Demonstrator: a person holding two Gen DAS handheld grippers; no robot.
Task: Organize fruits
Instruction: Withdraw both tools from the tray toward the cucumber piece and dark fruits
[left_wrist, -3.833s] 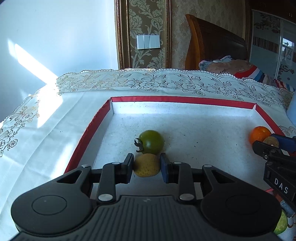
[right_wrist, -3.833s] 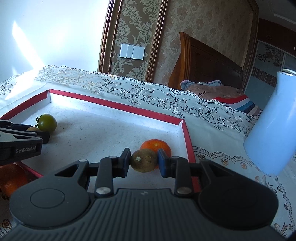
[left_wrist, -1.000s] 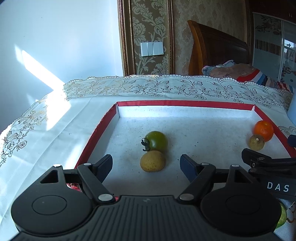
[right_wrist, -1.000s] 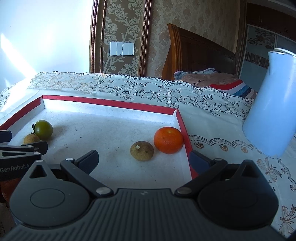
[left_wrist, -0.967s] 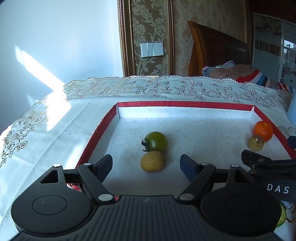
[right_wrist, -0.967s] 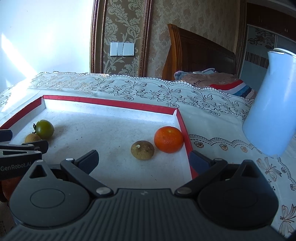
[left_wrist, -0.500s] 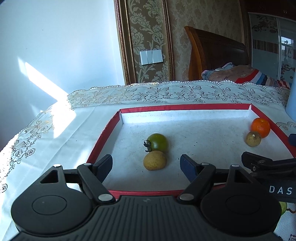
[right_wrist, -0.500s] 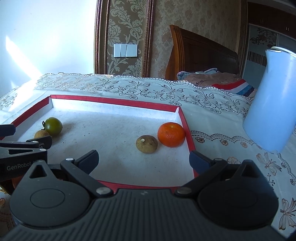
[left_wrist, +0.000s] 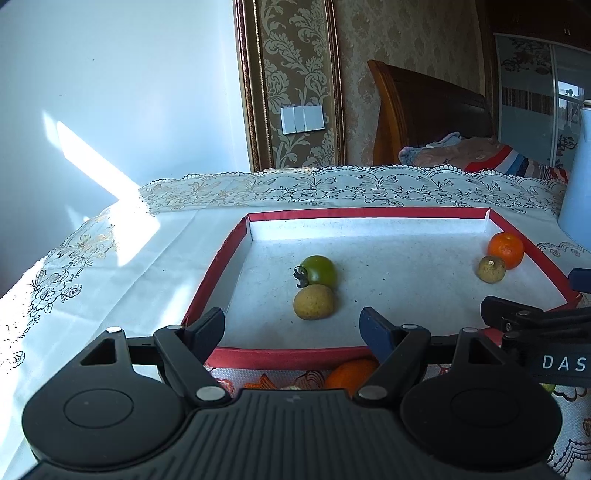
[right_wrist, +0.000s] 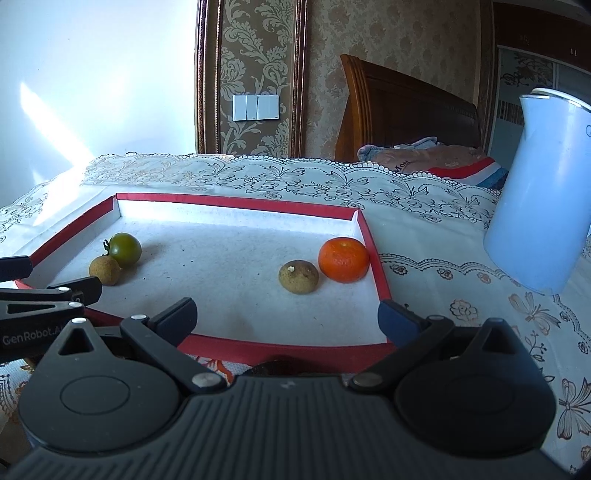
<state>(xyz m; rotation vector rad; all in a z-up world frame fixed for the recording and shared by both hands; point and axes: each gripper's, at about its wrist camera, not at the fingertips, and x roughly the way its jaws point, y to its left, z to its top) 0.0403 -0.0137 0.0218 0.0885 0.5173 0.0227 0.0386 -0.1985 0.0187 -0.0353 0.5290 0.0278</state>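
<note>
A red-rimmed white tray (left_wrist: 288, 353) (right_wrist: 284, 349) lies on the lace tablecloth. Inside it, left of centre, a green tomato (left_wrist: 317, 270) (right_wrist: 125, 249) touches a tan round fruit (left_wrist: 314, 301) (right_wrist: 104, 270). At its right side an orange mandarin (left_wrist: 505, 250) (right_wrist: 343, 259) sits beside a brownish round fruit (left_wrist: 491, 269) (right_wrist: 298, 276). My left gripper (left_wrist: 293, 326) hangs open over the tray's near rim, nothing between its fingers. My right gripper (right_wrist: 286, 317) is open and empty too, by the near right corner.
A pale blue jug (right_wrist: 541, 192) stands on the cloth right of the tray. Loose fruit, one orange (left_wrist: 351, 373), lies on the patterned cloth in front of the tray. A wooden bed headboard (left_wrist: 424, 114) and wall are behind the table.
Both grippers have drawn back from the tray, and its near rim now shows in both views. The fruits look smaller and farther. Earlier each gripper was shut on a round fruit; both stand open now.
</note>
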